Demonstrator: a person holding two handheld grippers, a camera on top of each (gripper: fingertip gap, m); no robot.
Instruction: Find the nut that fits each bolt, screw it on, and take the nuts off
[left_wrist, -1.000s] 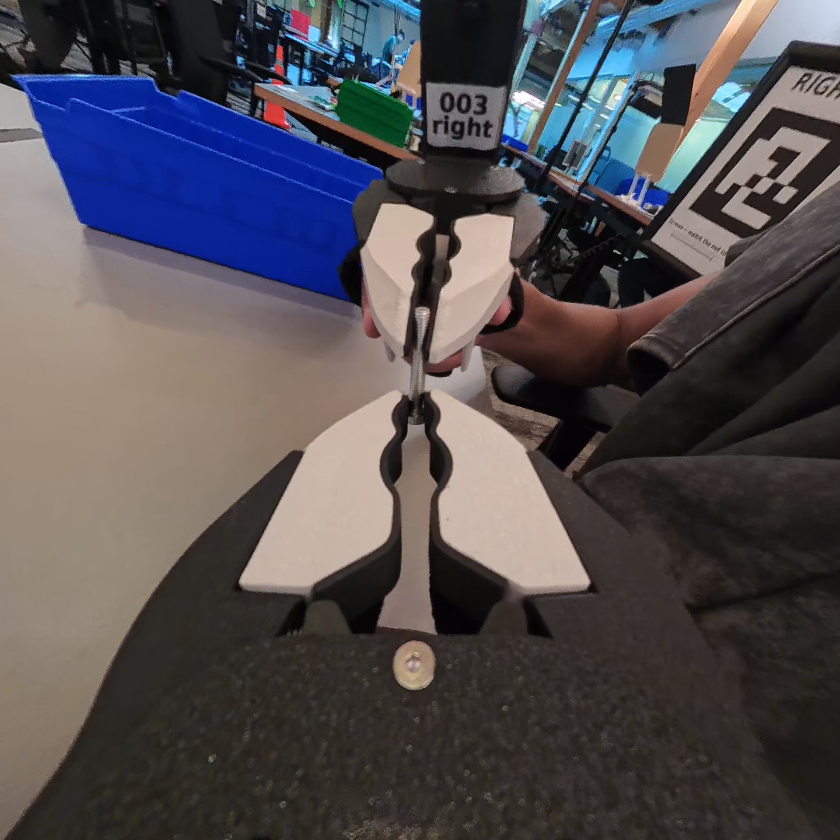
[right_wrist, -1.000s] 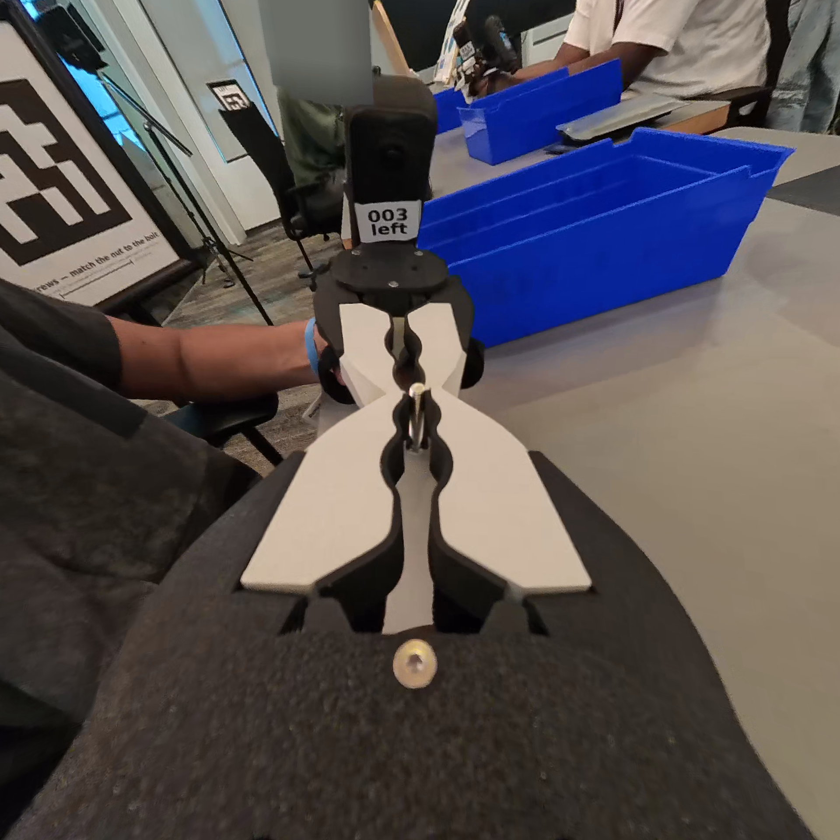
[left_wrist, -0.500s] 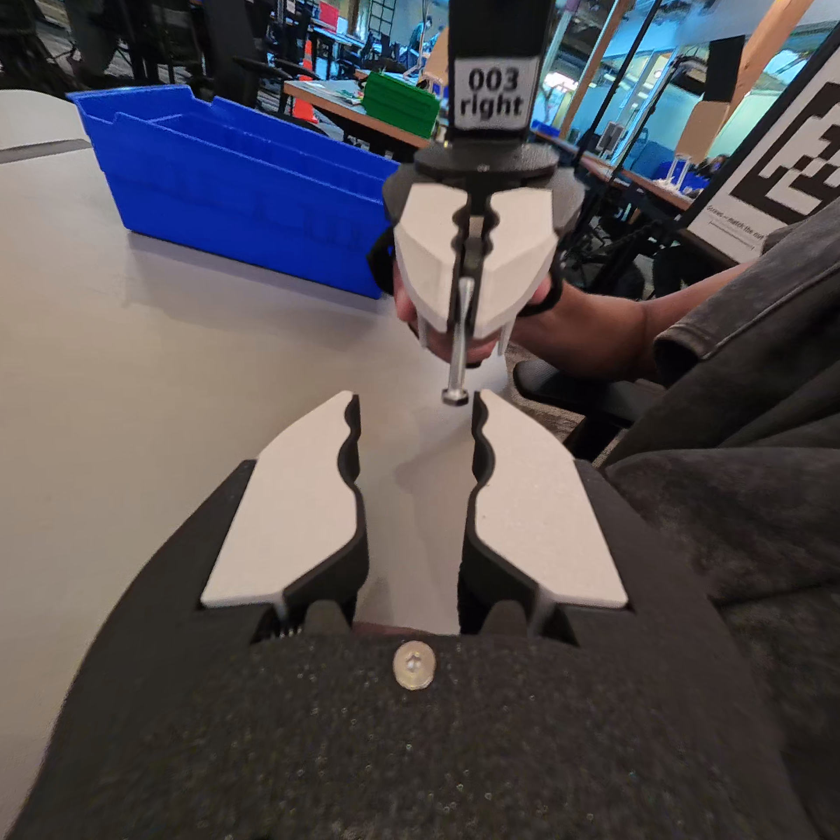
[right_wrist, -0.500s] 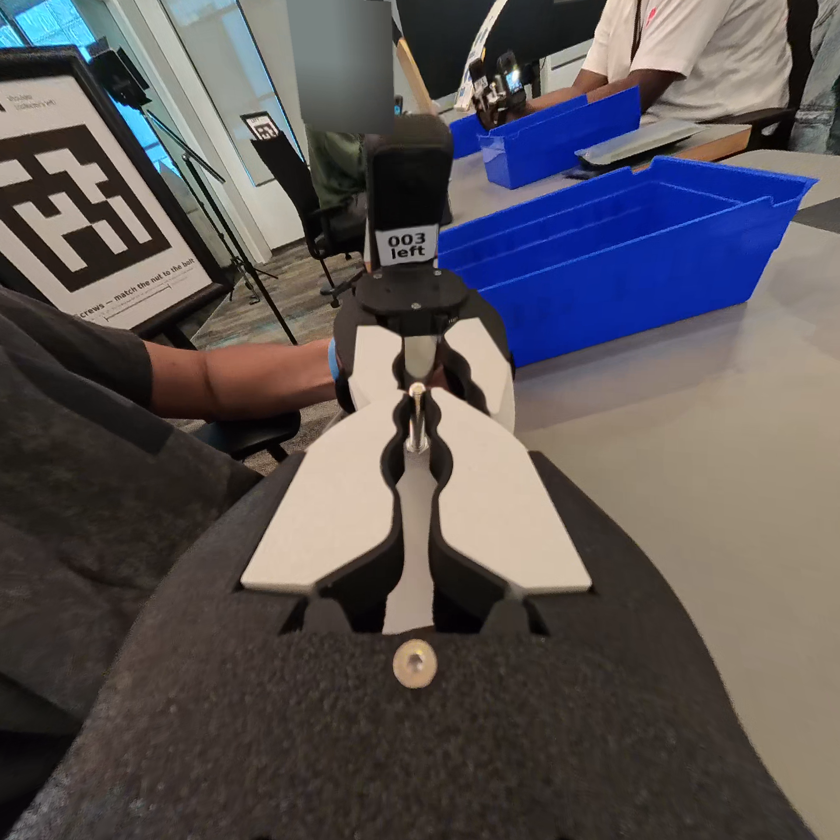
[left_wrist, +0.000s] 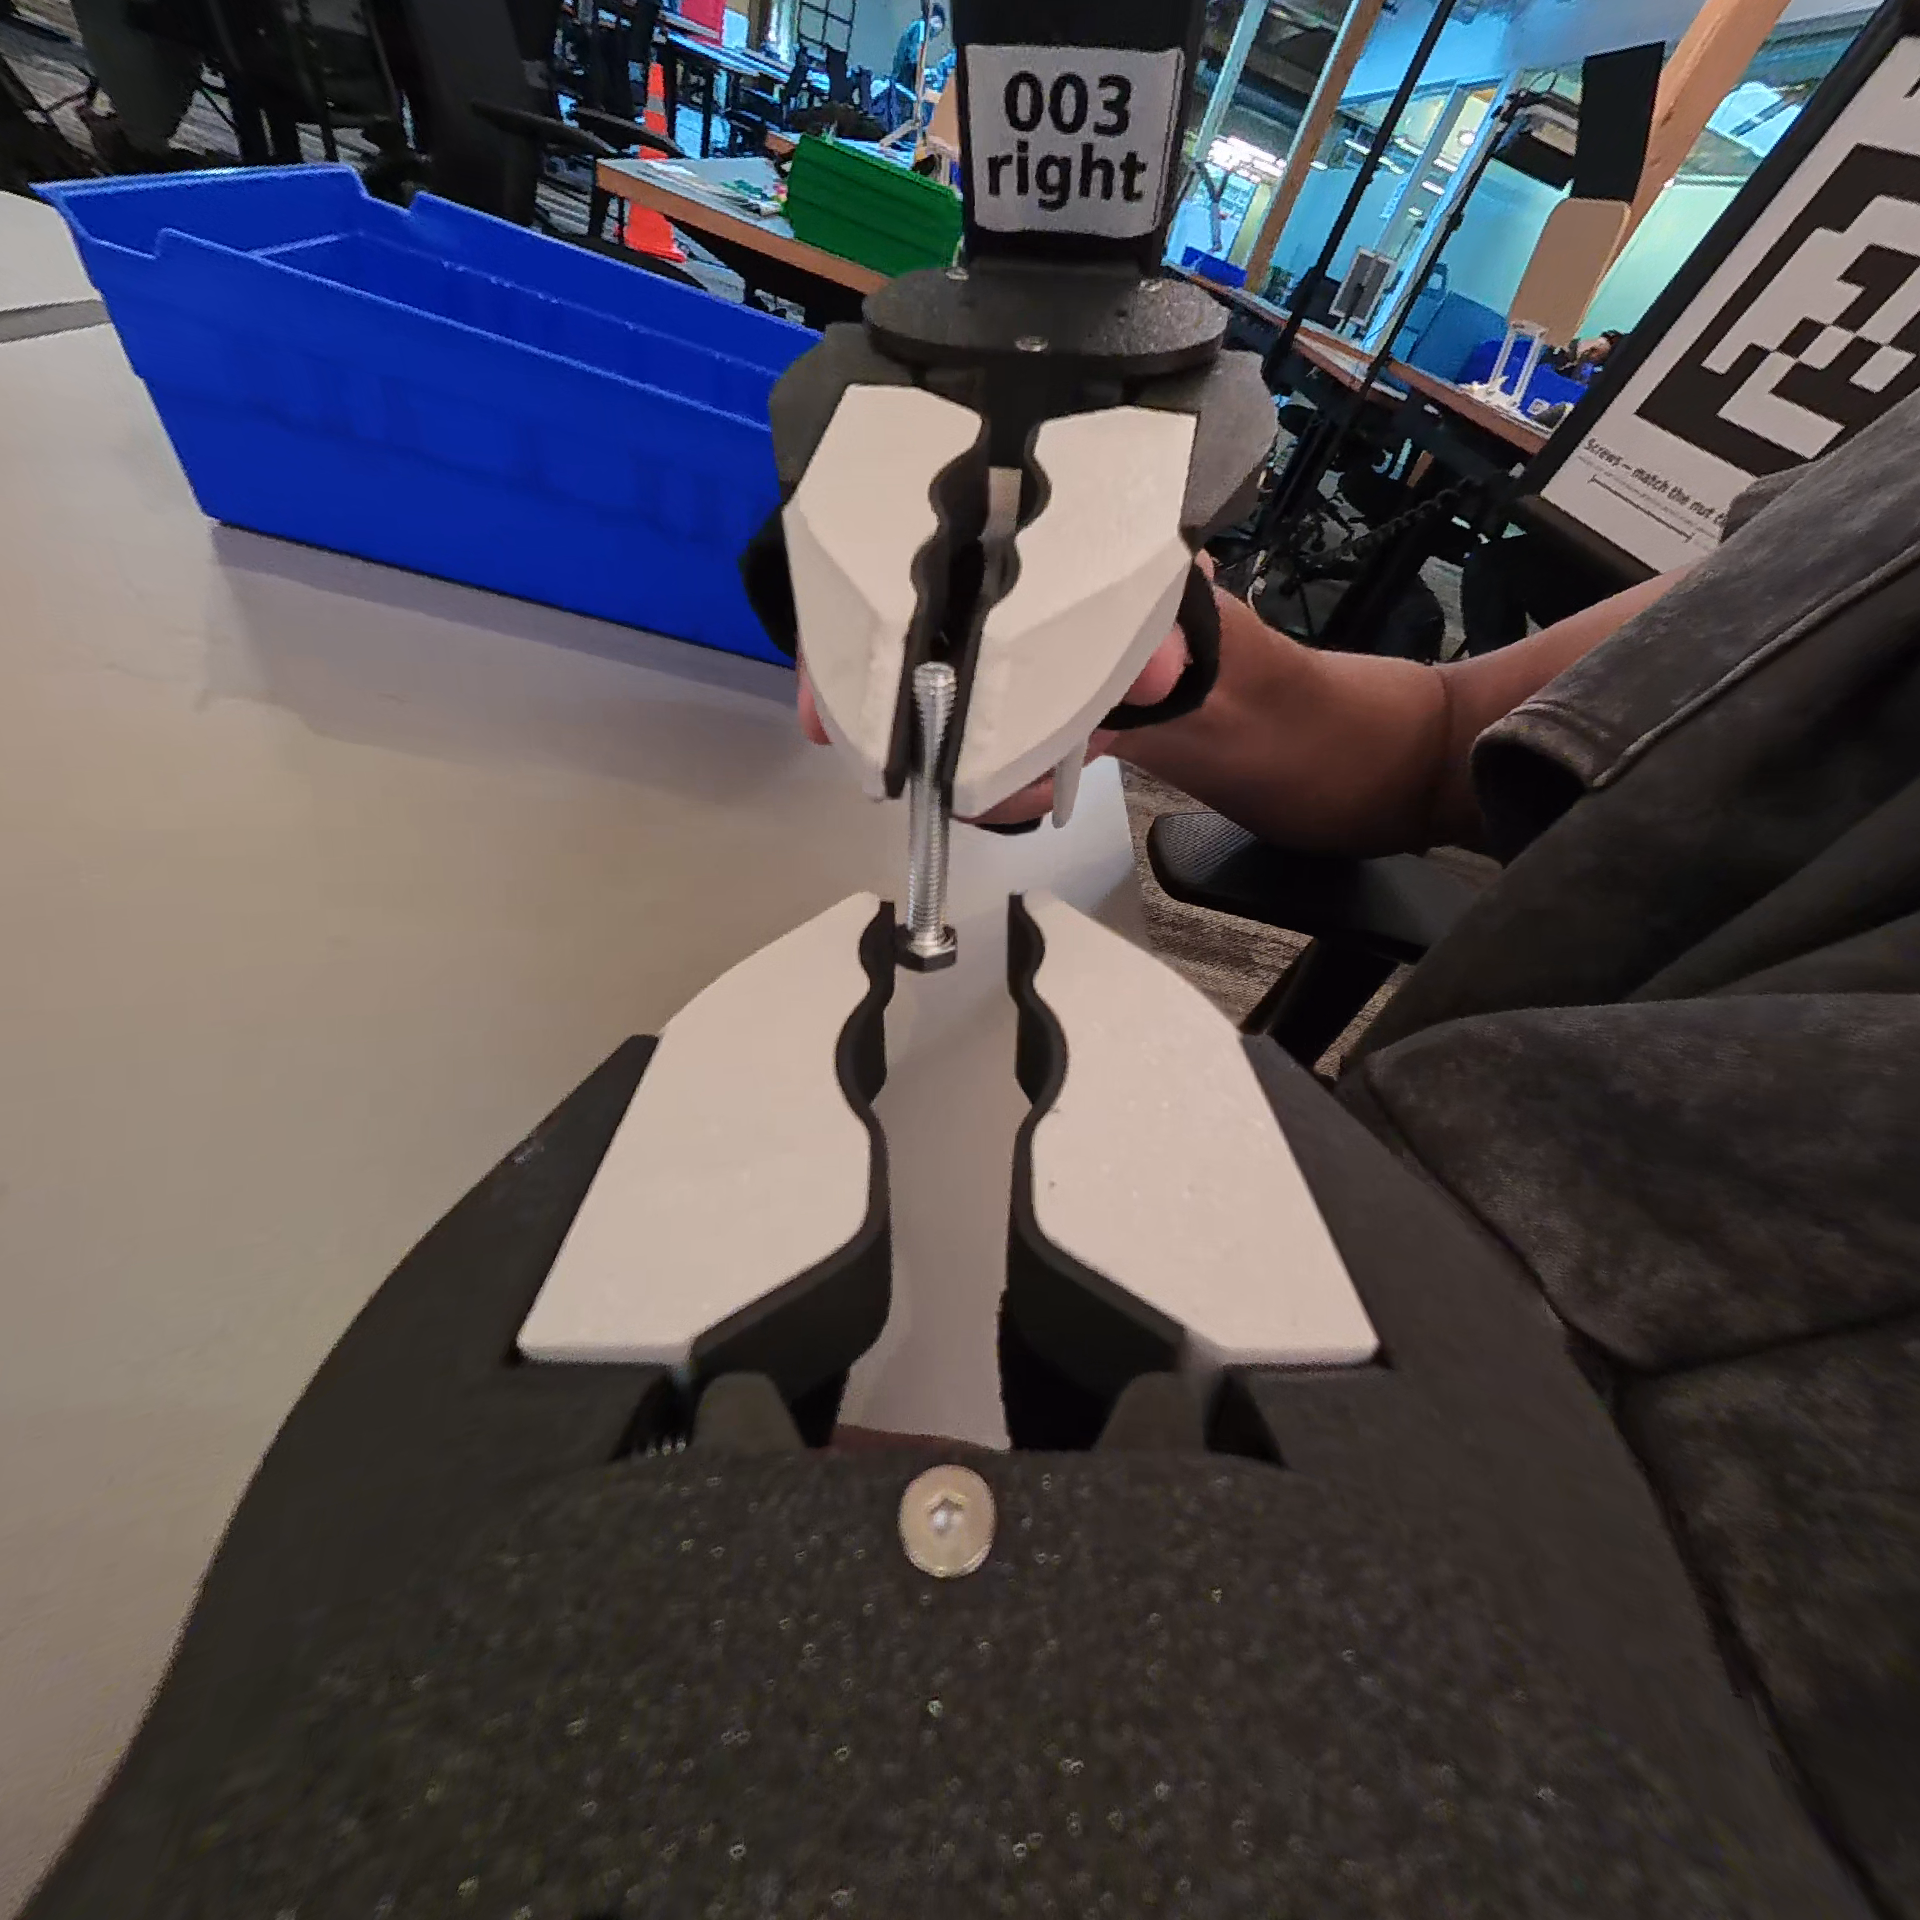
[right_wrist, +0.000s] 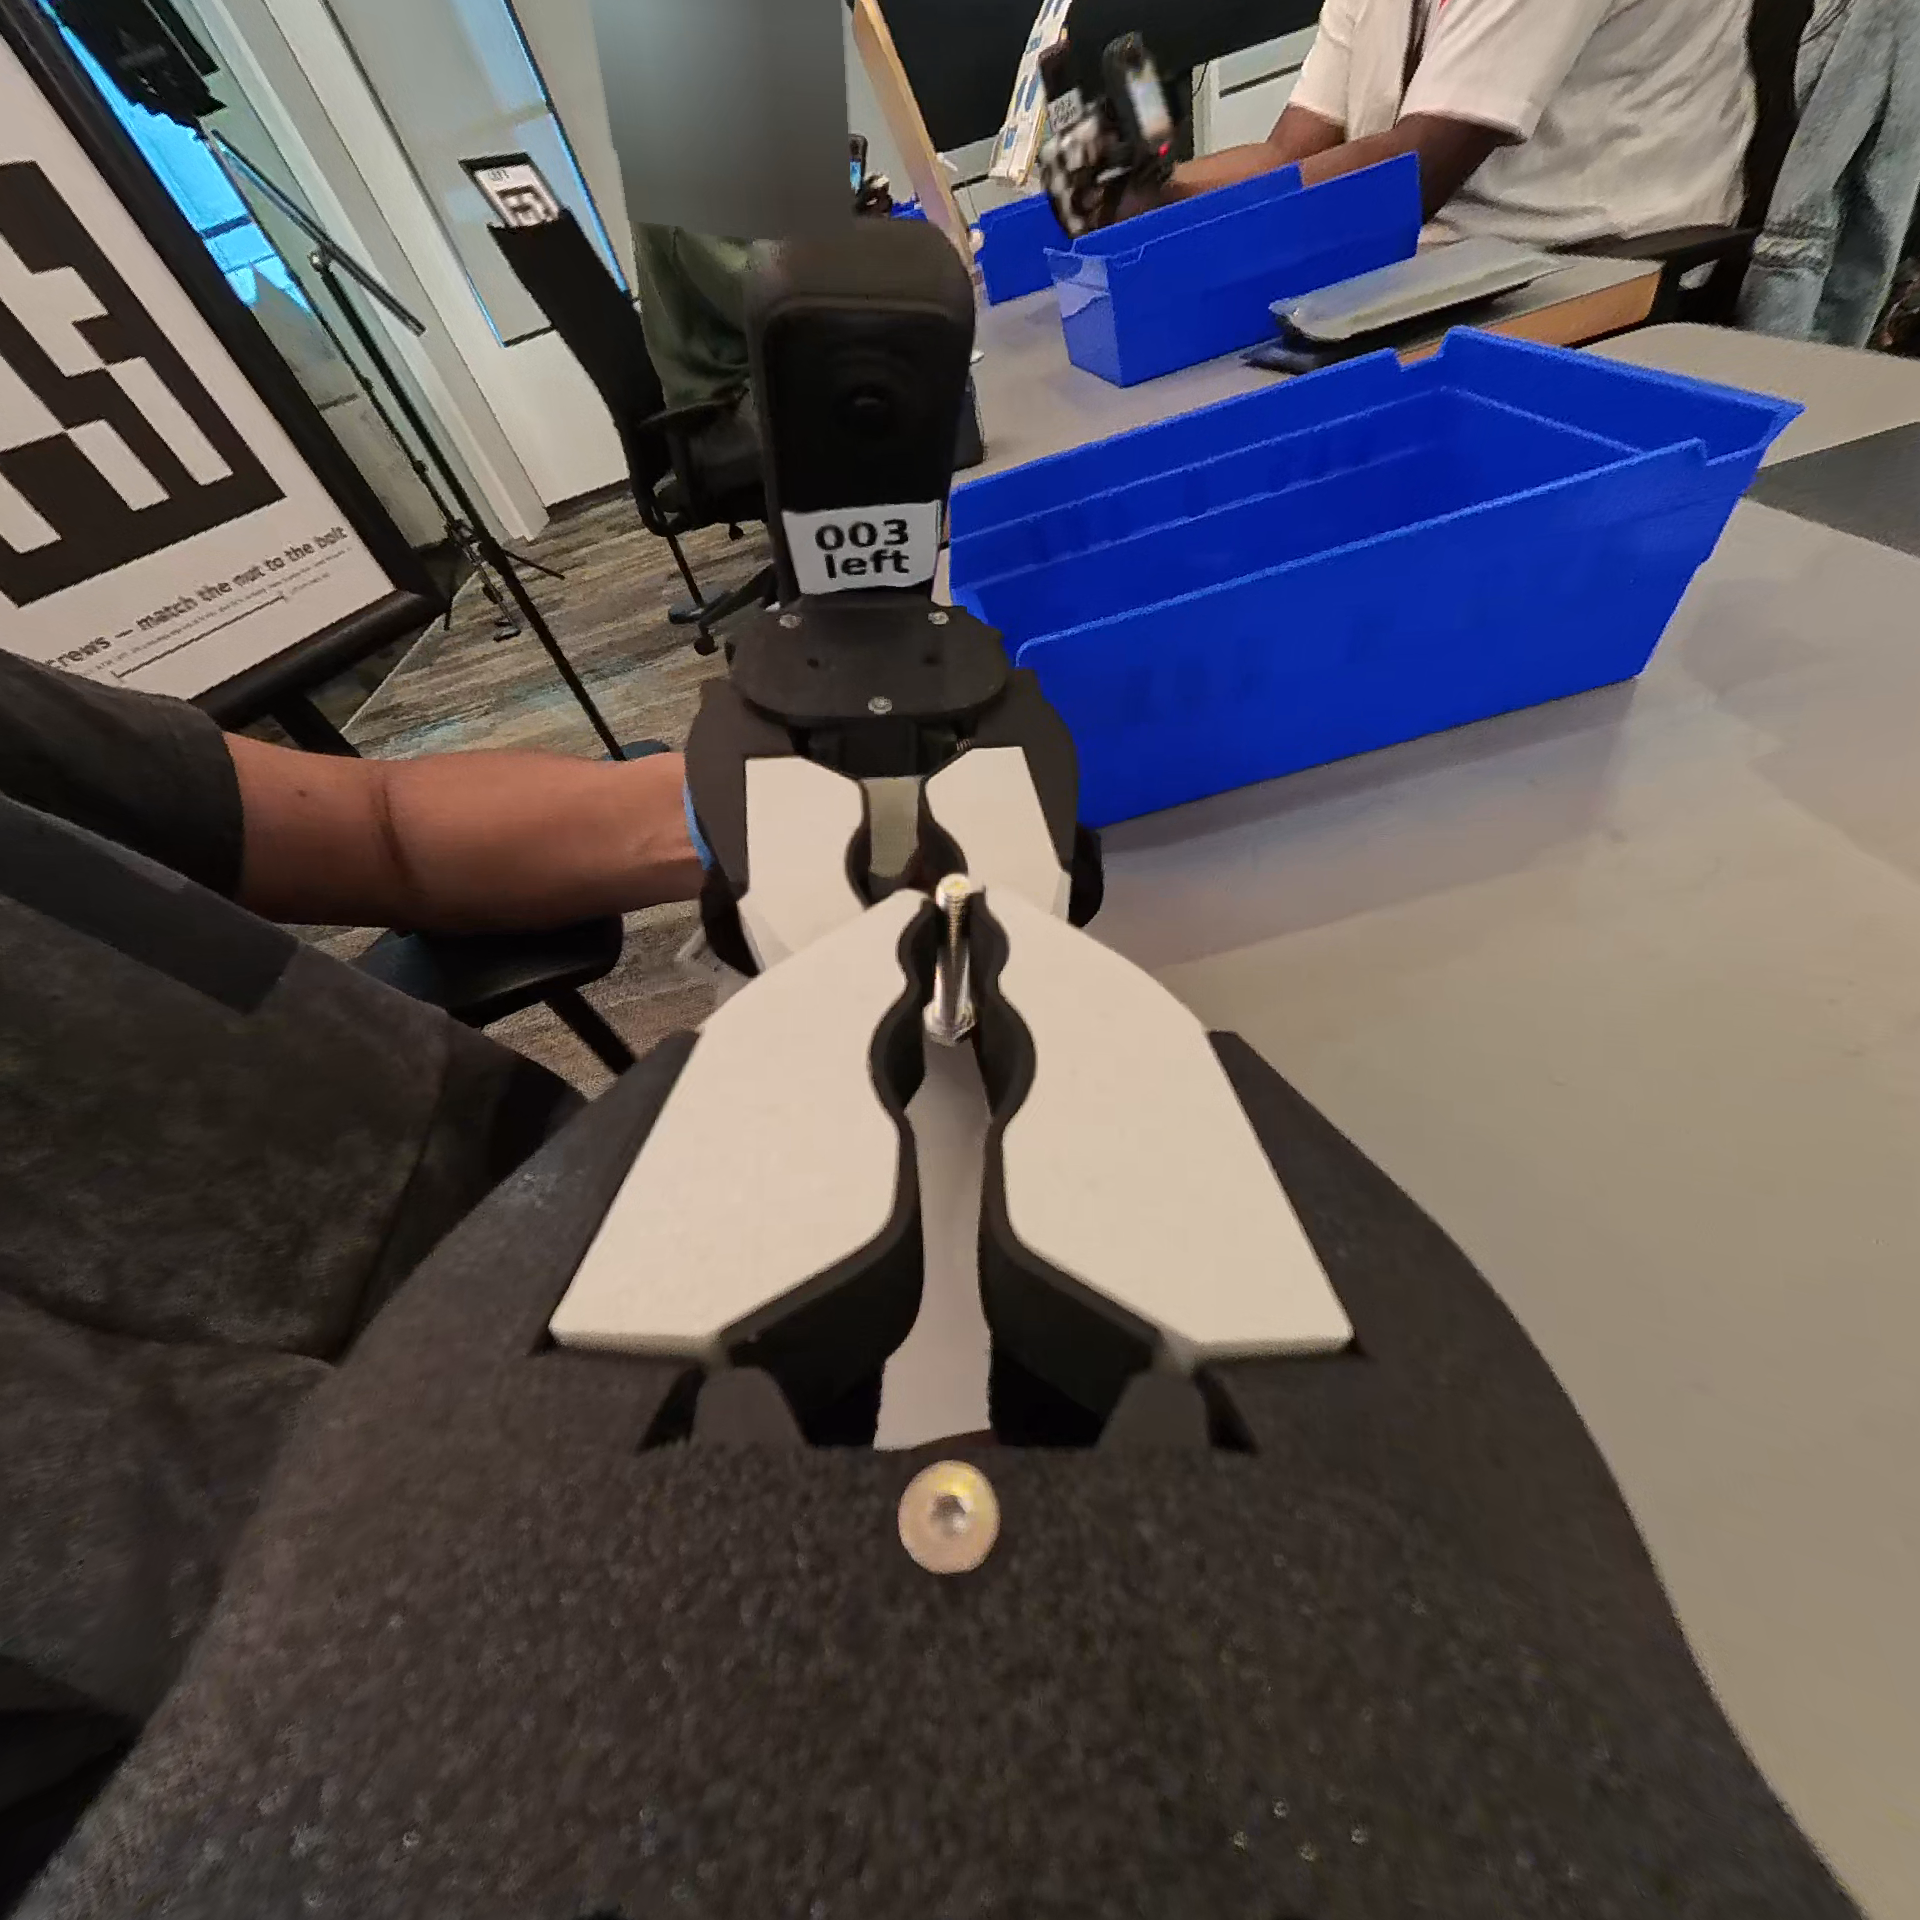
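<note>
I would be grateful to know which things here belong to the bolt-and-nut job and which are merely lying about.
In the job:
- bolt, shank gripped by the shut right gripper
- left gripper, open at the bolt's head

Lying about:
- blue bin
- farther blue bin
- grey table

Right gripper (right_wrist: 951, 925) clamps the bolt (right_wrist: 949, 971) (left gripper (right_wrist: 902, 821) parted).
</note>
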